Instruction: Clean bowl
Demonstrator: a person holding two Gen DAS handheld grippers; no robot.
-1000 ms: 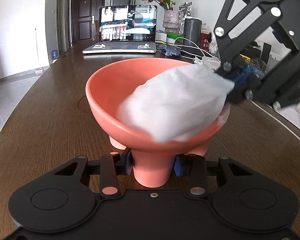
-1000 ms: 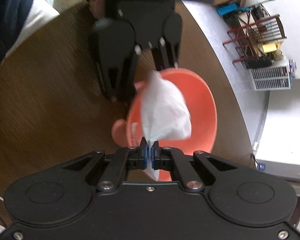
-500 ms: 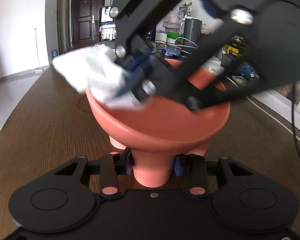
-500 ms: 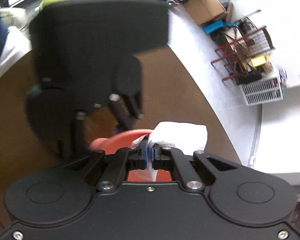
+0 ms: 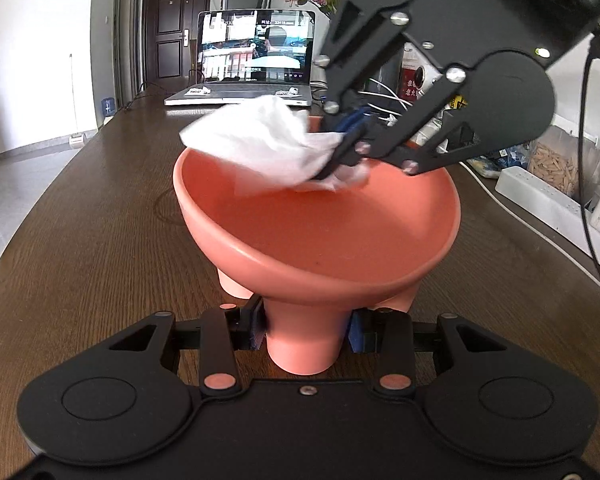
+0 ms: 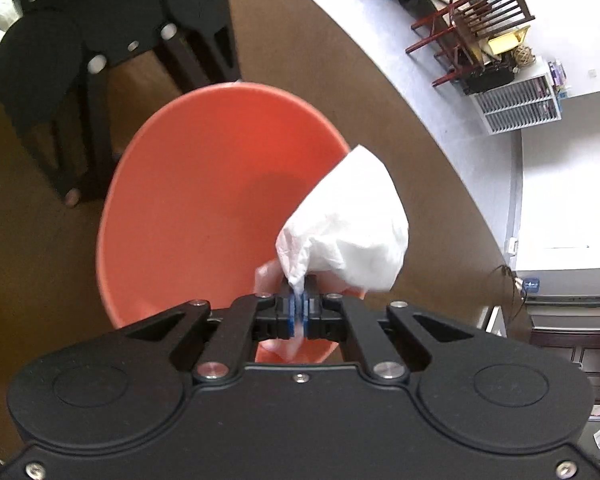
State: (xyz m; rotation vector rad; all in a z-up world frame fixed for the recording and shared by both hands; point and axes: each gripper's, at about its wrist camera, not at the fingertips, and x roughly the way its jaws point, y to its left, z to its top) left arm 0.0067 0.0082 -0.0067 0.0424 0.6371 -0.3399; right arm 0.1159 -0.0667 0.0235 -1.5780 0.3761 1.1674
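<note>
**Bowl pinned by one leg, tissue up at the far rim**

So starting on the left: the left gripper (image 5: 306,336) is clamped around 1 of the stubby legs of the coral-pink bowl (image 5: 324,236), blue pads pressed against both sides of that leg. The bowl sits on the dark wood counter (image 5: 84,240) right in front of that gripper, and at least 2 more legs peek out from under it further back. Inside looks pretty bare from the left wrist view.

Moving right, the right gripper (image 6: 299,312) comes in from above and from the right side, jaws pinched tight on a crumpled white tissue (image 6: 352,228). In the left wrist view that tissue (image 5: 272,148) is bunched over the far rim, left of center, partly hanging past the edge. From the right wrist view it drapes over the rim on the side nearest the counter's curved edge.

Background stuff: an open laptop (image 5: 252,68) at the far end of the counter, and a white power strip (image 5: 548,204) over on the right.
</note>
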